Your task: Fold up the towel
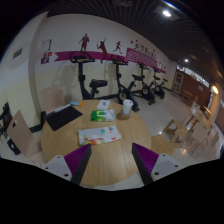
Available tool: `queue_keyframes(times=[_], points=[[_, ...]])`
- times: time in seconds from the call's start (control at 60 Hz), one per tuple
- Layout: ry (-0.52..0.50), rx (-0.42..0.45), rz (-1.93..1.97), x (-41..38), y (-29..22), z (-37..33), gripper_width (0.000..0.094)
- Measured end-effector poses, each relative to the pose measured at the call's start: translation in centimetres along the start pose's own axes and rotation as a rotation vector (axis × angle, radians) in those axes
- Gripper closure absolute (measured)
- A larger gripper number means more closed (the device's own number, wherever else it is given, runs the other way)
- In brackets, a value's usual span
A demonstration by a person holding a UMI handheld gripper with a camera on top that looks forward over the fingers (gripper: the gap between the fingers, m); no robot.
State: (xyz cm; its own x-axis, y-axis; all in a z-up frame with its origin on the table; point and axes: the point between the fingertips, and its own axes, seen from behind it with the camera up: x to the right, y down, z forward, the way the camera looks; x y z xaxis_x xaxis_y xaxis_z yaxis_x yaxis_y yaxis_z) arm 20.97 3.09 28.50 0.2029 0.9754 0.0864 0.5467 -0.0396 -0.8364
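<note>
A colourful patterned towel (100, 133) lies flat on a round wooden table (115, 155), beyond my fingers and a little to the left. My gripper (112, 166) is open and empty, held over the near part of the table. Its two purple-padded fingers (80, 166) stand wide apart with bare tabletop between them. The towel is not touched by either finger.
A green box (102, 115), a white cup (127, 108) and a black flat thing (63, 117) sit on the far half of the table. Chairs (172, 135) stand around it. Exercise bikes (140, 88) line the back wall.
</note>
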Motion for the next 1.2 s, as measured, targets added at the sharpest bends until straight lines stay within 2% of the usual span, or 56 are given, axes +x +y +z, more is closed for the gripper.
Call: queue_keyframes(times=[0.283, 0.55, 0.817, 1.2], points=[[-0.123, -0.015, -0.061, -6.9, 1.4, 2.4, 0.0084], [-0.239, 0.007, -0.077, -15.3, 3.2, 7.1, 0.0077], [-0.239, 0.022, -0.088, -19.2, 4.8, 17.5, 0.008], [-0.225, -0.091, -0.102, -21.8, 9.0, 33.4, 0.0108]])
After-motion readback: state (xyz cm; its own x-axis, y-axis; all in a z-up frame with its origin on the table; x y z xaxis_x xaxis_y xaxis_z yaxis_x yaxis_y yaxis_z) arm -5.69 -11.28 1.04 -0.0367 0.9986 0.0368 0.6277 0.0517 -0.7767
